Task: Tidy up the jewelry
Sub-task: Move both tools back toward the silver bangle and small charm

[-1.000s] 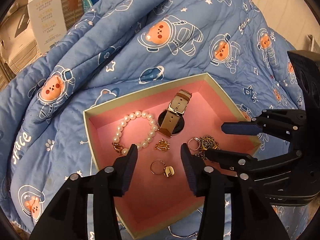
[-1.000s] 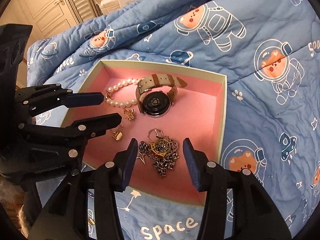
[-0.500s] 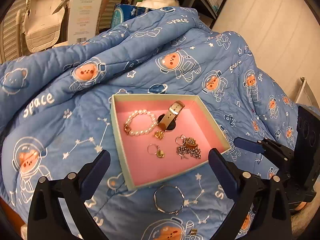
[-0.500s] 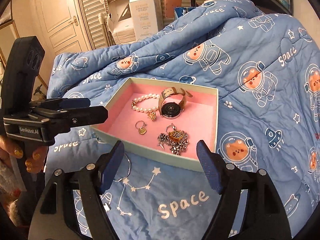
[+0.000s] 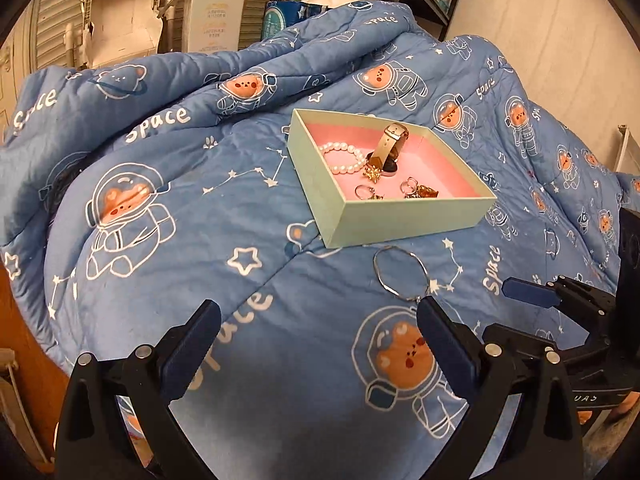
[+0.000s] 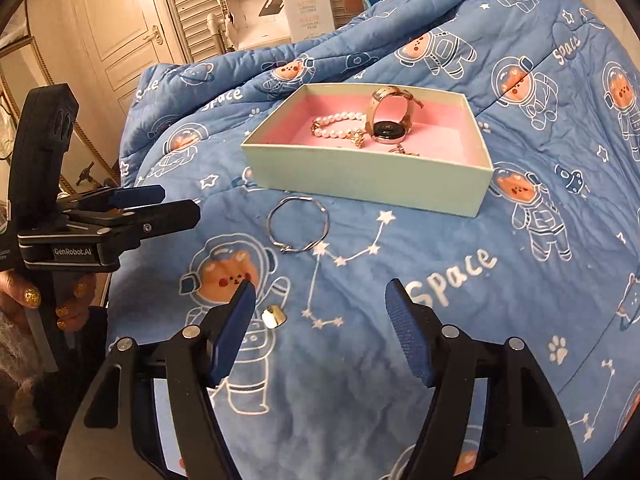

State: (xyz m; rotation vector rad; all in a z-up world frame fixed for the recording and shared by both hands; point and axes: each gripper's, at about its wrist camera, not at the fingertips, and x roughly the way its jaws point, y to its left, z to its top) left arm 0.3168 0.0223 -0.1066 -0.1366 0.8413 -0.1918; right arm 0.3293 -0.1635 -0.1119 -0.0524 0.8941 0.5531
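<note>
A pale green box [image 5: 400, 220] with a pink lining sits on the blue quilt; it also shows in the right wrist view [image 6: 360, 176]. Inside lie a pearl bracelet [image 5: 344, 158], a beige-strapped watch [image 5: 390, 148], gold charms, rings and a chain. A silver bangle [image 5: 400, 274] lies on the quilt in front of the box, also seen from the right [image 6: 298, 228]. A small gold ring [image 6: 274, 316] lies near my right gripper's left finger. My left gripper [image 5: 318, 328] is open and empty, well back from the box. My right gripper [image 6: 320, 312] is open and empty.
The quilt [image 5: 200, 200] is rumpled and rises behind the box. White cartons [image 5: 218, 4] and a shelf stand behind the bed. A door [image 6: 116, 28] is at the far left. My left gripper and the hand holding it show at the left of the right wrist view [image 6: 152, 212].
Both grippers have pulled back and away from the box and opened wider. The bangle and gold ring on the quilt have come into view.
</note>
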